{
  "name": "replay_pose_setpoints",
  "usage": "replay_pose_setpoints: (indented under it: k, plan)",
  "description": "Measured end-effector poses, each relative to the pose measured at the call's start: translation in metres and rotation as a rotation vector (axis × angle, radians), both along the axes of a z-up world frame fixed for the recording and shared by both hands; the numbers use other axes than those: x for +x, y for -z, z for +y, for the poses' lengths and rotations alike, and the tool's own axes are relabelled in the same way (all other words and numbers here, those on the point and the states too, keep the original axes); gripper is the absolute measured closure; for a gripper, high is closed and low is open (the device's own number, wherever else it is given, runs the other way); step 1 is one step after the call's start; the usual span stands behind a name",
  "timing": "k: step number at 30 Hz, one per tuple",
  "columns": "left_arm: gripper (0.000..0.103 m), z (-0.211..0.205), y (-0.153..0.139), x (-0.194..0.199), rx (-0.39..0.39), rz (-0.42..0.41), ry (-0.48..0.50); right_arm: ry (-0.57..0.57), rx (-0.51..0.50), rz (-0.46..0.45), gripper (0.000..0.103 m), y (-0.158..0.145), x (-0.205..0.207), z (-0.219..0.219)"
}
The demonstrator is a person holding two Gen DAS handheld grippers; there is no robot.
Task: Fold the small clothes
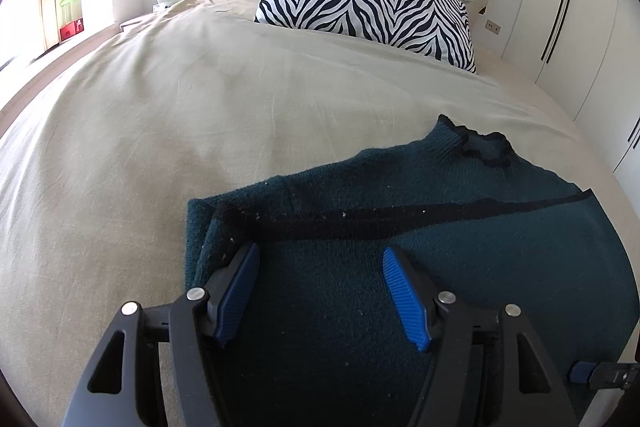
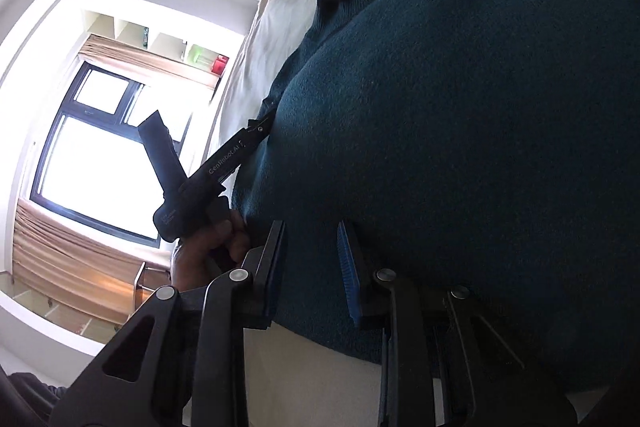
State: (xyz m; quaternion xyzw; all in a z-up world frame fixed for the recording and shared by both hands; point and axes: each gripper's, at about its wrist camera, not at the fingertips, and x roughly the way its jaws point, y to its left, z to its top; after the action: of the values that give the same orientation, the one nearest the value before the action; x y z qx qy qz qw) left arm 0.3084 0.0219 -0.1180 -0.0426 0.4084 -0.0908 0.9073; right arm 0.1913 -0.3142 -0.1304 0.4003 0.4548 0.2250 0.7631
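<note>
Sweater (image 1: 460, 247) — teal, nubbly knit — lies under both wide-spread grippers' ribbed blue pads (image 1: 236, 297).

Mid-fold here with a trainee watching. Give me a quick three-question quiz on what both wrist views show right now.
1. True or false: the left gripper has its fingers spread open above the dark teal sweater.
2. Multiple choice: the sweater lies on a) a wooden table b) a bed with a beige sheet c) the floor.
3. What pattern is on the pillow at the head of the bed?

Key: 1 true. 2 b. 3 black and white zebra stripes.
</note>
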Motion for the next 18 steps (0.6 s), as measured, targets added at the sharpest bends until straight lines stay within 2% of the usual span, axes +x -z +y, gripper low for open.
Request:
replay_pose_setpoints:
  k: [6, 9, 12, 15, 16, 17, 18]
  plan:
    - [0.036, 0.000, 0.001, -0.001, -0.001, -0.004, -0.001, 0.306, -0.036, -0.028, 0.080, -0.005, -0.025, -0.109]
    - [0.036, 0.000, 0.001, -0.002, -0.001, -0.007, -0.002, 0.452, -0.143, -0.038, 0.080, -0.018, -0.049, -0.150]
    - [0.036, 0.002, -0.005, -0.003, -0.016, 0.010, -0.004, 0.491, -0.232, -0.070, 0.076, -0.040, -0.062, -0.151]
    - [0.036, 0.005, -0.027, -0.027, -0.058, 0.038, -0.045, 0.403, -0.357, -0.168, 0.076, -0.071, -0.065, -0.121]
    - [0.036, 0.004, -0.036, -0.042, -0.099, 0.040, -0.036, 0.369, -0.395, -0.207, 0.071, -0.081, -0.066, -0.109]
    - [0.036, 0.002, -0.044, -0.059, -0.140, 0.037, -0.021, 0.338, -0.417, -0.242, 0.052, -0.088, -0.065, -0.093]
    - [0.034, -0.003, -0.049, -0.077, -0.166, 0.036, -0.002, 0.305, -0.410, -0.278, 0.039, -0.092, -0.063, -0.080]
